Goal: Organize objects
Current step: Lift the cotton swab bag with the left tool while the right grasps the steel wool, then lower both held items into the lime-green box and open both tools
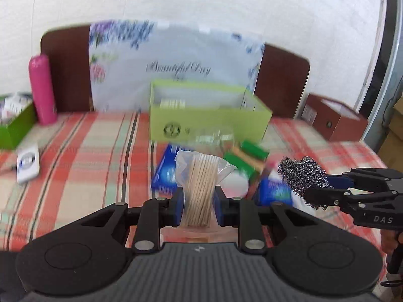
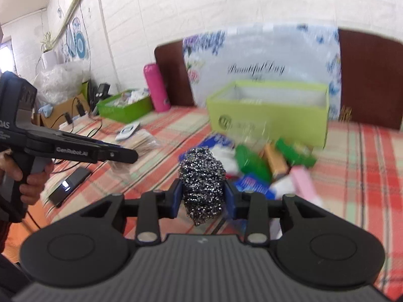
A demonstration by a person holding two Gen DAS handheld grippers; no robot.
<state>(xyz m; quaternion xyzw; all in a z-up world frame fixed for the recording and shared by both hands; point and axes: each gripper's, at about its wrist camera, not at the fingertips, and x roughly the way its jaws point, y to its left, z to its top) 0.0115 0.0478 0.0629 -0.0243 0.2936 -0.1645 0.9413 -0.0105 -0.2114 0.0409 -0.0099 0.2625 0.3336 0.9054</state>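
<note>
Between the blue pads of our left tongs (image 1: 199, 205), low in the centre of the left wrist view, we held a clear packet of wooden sticks (image 1: 200, 188), the pads pressed on its sides and the packet lifted clear of the cloth. At the right edge of that view our right tongs (image 1: 312, 188) reached in, clamped on a steel wool scrubber (image 1: 302, 176); in the right wrist view the scrubber (image 2: 202, 187) filled the gap between the right tongs (image 2: 203, 202), squeezed from both sides. Our left tongs (image 2: 131, 154) showed at the left of that frame, gripped by a hand (image 2: 30, 178).

Just beyond both loads, a heap of small goods (image 2: 262, 168) lay unsorted on the plaid surface (image 1: 83, 156): blue packets, green and orange boxes, something pink, too blurred to name. Behind the heap stood the open light-green box (image 1: 209, 123), with what looked like a few items inside.

We judged the job partly done: two items were in hand but not yet put down, and the heap remained. A pink bottle (image 1: 42, 89) stood at upper left, beside a second green box (image 1: 15, 128) already holding things.
</note>
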